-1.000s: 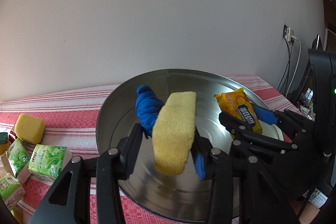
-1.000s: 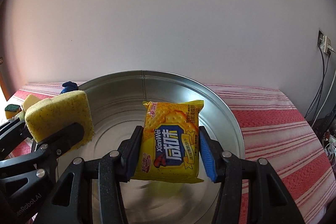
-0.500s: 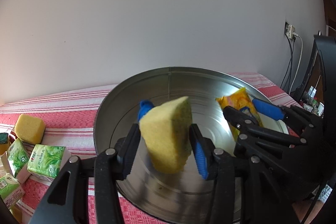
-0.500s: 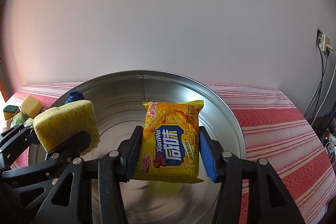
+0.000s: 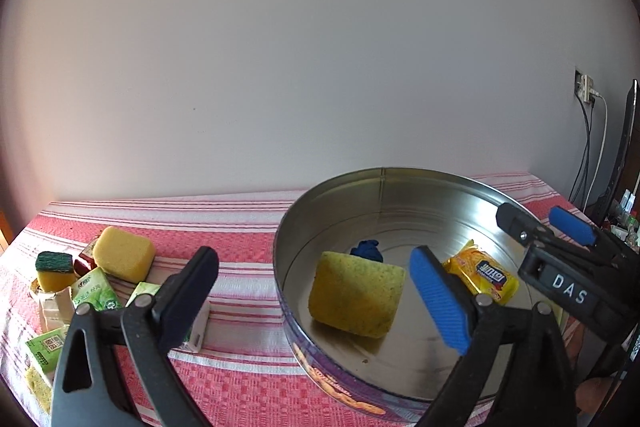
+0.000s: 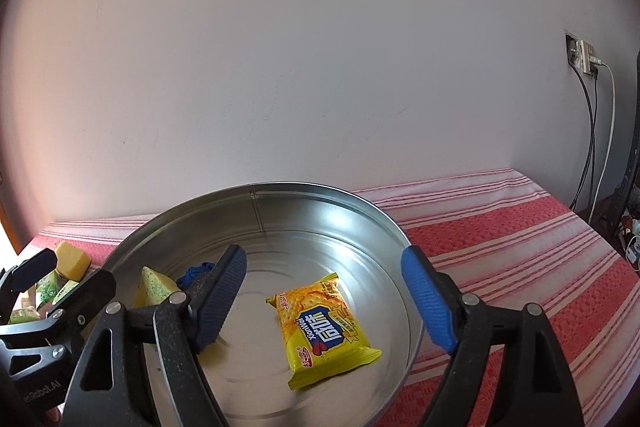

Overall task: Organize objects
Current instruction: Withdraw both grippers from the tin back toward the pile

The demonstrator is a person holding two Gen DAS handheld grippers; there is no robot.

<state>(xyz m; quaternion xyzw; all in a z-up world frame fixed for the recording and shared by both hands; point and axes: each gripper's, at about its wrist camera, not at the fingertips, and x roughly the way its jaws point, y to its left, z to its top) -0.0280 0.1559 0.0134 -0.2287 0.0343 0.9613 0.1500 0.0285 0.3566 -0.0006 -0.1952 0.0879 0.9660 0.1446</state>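
Red-and-white striped cloth covers your bench [image 5: 240, 223], with a bare pale wall behind and a round metal tin [image 5: 384, 183] sitting on it. Both tools are over the tin and their jaws are opening. Your left tool [image 5: 316, 287] has nothing pressed between its pads; the sponge [image 5: 356, 295] lies on the tin floor, tilted, near the blue cloth [image 5: 366, 251]. Your right tool [image 6: 320, 291] is also letting go, and the cracker pack [image 6: 324, 327] lies flat on the tin floor beneath it, clear of both pads.

To finish this release well, let the jaws spread fully before you pull back, so neither pad drags the sponge or the pack along. Lift up and back over the rim instead of sliding sideways; the tin wall is close and a bump could shift it. Keep the two tools apart as you withdraw, since they sit near each other.

More items wait at the bench's left end: a second sponge [image 5: 124, 253], a green-topped scourer [image 5: 54, 267] and green tissue packs [image 5: 94, 289]. These look like your next picks.
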